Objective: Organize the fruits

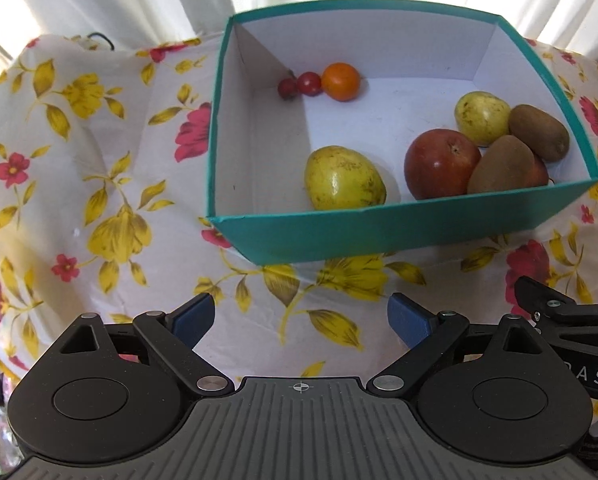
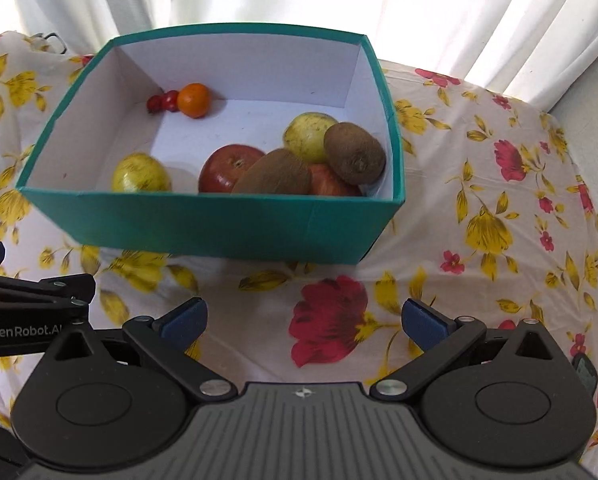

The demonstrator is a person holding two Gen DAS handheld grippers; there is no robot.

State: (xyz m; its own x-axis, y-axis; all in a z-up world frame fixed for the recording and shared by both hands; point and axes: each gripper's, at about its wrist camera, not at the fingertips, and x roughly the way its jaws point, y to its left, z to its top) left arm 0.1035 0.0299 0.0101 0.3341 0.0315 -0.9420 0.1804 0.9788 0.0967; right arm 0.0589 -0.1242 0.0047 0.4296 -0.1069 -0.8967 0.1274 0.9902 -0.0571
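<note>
A floral tablecloth lay bare around the teal box. Inside, its floor was open mid-left; apples, guavas and kiwis, lying slantwise, crowded right. Left gripper and right gripper were spread wide, empty.

box teal, white inside | cloth white, yellow-red floral | kiwis seemingly brown

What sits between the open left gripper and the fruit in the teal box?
In the left wrist view, only bare floral tablecloth and the teal box's near wall separate the left gripper from the nearest yellow-green fruit.
</note>
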